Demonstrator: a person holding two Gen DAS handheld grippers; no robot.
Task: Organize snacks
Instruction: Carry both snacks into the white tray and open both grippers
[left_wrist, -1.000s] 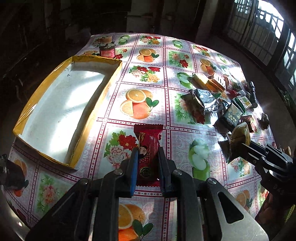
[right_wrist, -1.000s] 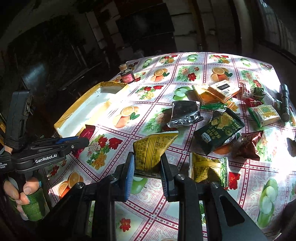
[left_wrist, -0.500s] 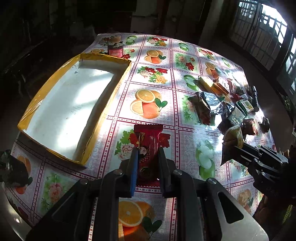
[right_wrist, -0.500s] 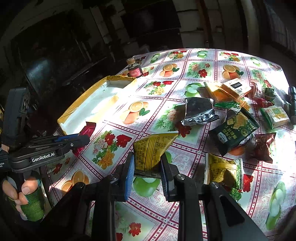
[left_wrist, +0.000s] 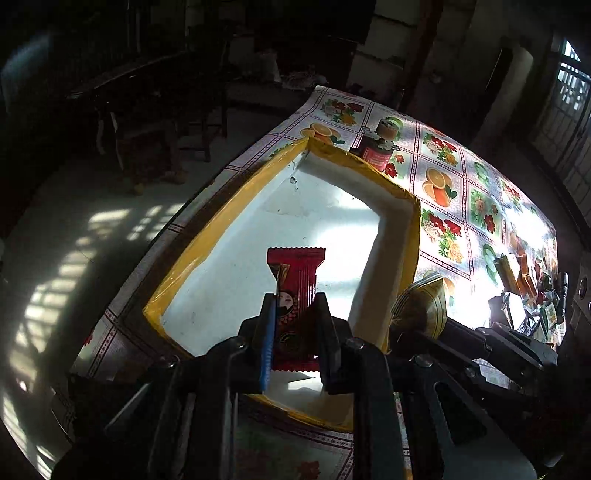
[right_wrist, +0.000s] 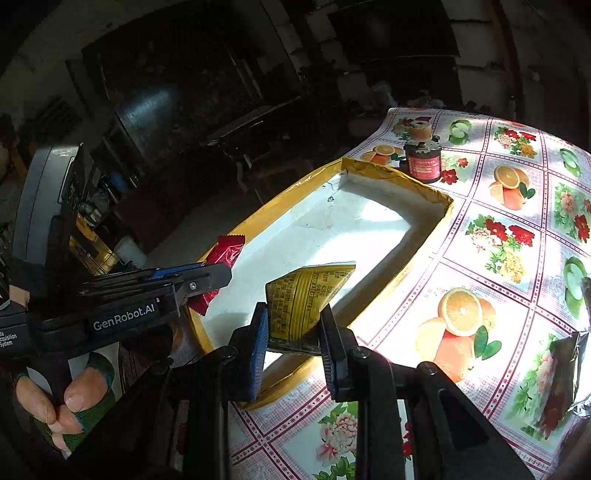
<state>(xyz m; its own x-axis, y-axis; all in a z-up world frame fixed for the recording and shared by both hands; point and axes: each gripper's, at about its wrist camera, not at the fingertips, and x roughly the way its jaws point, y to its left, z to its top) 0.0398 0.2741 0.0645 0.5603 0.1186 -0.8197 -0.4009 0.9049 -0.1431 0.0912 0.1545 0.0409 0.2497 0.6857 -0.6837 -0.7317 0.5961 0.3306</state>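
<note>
My left gripper (left_wrist: 295, 314) is shut on a red snack packet (left_wrist: 295, 291), which hangs over the near end of a shallow white tray with a yellow rim (left_wrist: 402, 195). My right gripper (right_wrist: 293, 328) is shut on a yellow snack packet (right_wrist: 301, 299), held above the tray's (right_wrist: 439, 199) near right corner. In the left wrist view the yellow packet (left_wrist: 421, 306) shows just right of the tray wall. The right wrist view shows the left gripper (right_wrist: 218, 275) and the red packet (right_wrist: 221, 254) over the tray's left rim. The tray floor is bare.
A small red-labelled jar (right_wrist: 423, 158) stands beyond the tray's far end. Several loose snack packets (left_wrist: 517, 280) lie on the fruit-print tablecloth (right_wrist: 491, 258) to the right, a silver one (right_wrist: 565, 369) nearest. The table's left edge drops to a dark floor. A gloved hand (right_wrist: 66, 398) holds the left gripper.
Both grippers have swung left from over the tablecloth to above the tray, each still carrying its packet. The loose snack pile has slid to the right edge of both views.
</note>
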